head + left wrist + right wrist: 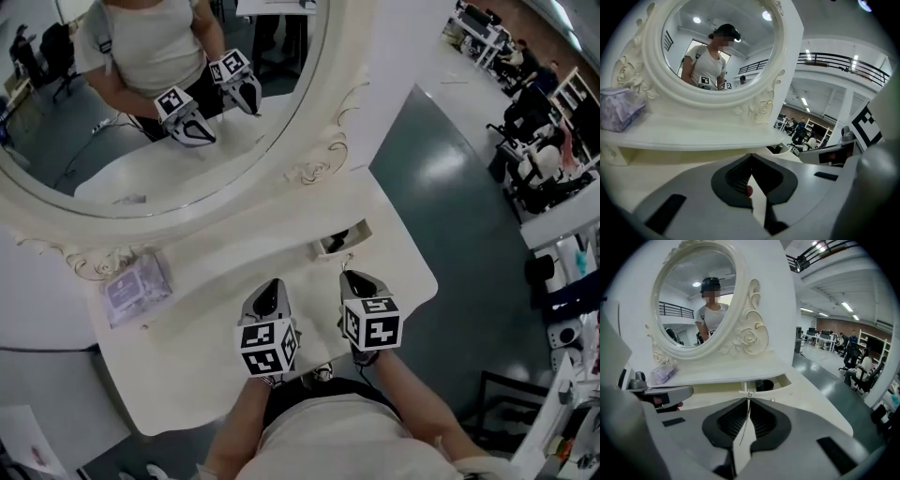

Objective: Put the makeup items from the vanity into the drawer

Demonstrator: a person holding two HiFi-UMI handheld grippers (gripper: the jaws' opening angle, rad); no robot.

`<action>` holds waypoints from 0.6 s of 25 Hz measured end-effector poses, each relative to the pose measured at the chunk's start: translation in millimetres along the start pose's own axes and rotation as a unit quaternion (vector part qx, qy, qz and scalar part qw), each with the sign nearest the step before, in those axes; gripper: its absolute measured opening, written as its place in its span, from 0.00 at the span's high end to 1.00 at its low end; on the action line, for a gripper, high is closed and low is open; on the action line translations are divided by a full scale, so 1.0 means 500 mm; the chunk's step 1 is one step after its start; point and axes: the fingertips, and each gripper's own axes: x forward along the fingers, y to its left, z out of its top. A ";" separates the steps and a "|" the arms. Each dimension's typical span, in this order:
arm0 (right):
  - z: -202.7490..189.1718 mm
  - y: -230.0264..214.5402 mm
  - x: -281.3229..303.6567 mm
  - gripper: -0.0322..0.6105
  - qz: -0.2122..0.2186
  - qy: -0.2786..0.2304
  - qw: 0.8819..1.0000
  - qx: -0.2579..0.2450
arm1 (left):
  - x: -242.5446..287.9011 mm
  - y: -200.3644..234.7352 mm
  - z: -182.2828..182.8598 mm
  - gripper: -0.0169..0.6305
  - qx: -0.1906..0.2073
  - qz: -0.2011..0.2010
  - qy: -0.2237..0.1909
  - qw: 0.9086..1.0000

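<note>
**A:** What does the scene show?

**B:** Seen from above, a white desk [187, 366] with an oval mirror [75, 131]. A person holds two grippers side by side over the desk's front.

**A:** How do the jaws stand?

**B:** The left gripper [272, 284] has its jaws pressed together at the tips. A small reddish spot [749, 190] sits in the gap behind them, too small to identify. The right gripper [349, 275] has its jaws nearly closed, pinching a thin silvery strand [744, 427] that runs between them.

**A:** And the makeup items?

**B:** A purple packet [136, 286] lies on the ledge [225, 248] under the mirror, to the left. A small drawer [323, 249] is open just ahead of the right gripper, with something dark inside.
</note>
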 end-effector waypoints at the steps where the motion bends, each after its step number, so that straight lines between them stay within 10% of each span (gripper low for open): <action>1: 0.003 -0.008 -0.002 0.90 -0.006 -0.002 1.000 0.006 | 0.008 -0.006 0.002 0.96 0.005 -0.007 0.003 1.000; 15: 0.044 -0.127 0.027 0.90 -0.023 -0.010 0.998 0.053 | 0.100 -0.085 0.017 0.96 0.046 -0.025 0.029 0.998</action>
